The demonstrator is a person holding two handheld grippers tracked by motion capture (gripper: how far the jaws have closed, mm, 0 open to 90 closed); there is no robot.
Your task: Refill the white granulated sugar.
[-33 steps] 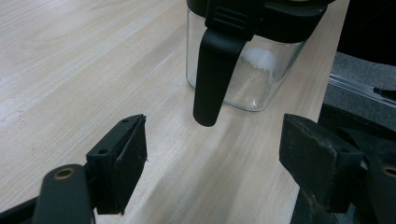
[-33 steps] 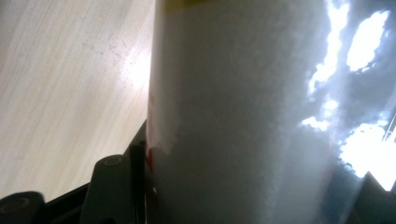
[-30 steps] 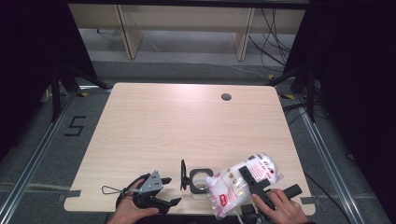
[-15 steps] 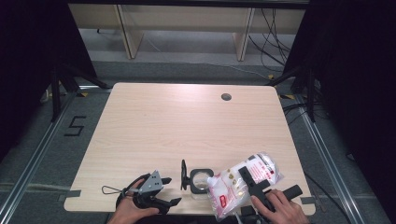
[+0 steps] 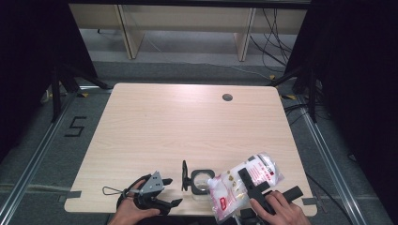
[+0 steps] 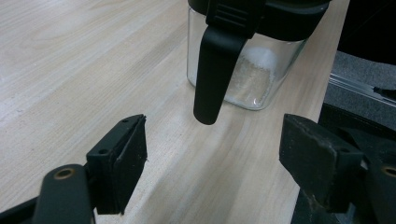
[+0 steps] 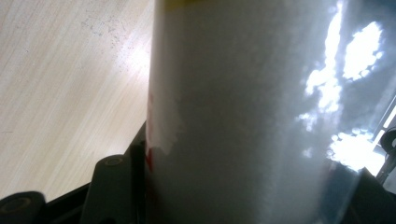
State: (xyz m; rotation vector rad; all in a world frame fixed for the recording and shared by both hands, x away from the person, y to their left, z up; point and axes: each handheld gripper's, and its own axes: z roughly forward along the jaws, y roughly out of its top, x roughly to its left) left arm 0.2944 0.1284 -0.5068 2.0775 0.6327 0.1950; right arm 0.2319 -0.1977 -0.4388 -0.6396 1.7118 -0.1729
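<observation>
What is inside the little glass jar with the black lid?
The glass jar has a low heap of white grains at the bottom, with empty space above. The black lid and its hanging latch hide part of the inside.

Left gripper: jaws stand wide apart, nothing between the pads. It sits low over the wooden table. Ahead stands a clear glass jar with white granules at its bottom. Black lid clasp hangs down the jar's front, tip clear of the table.
</observation>
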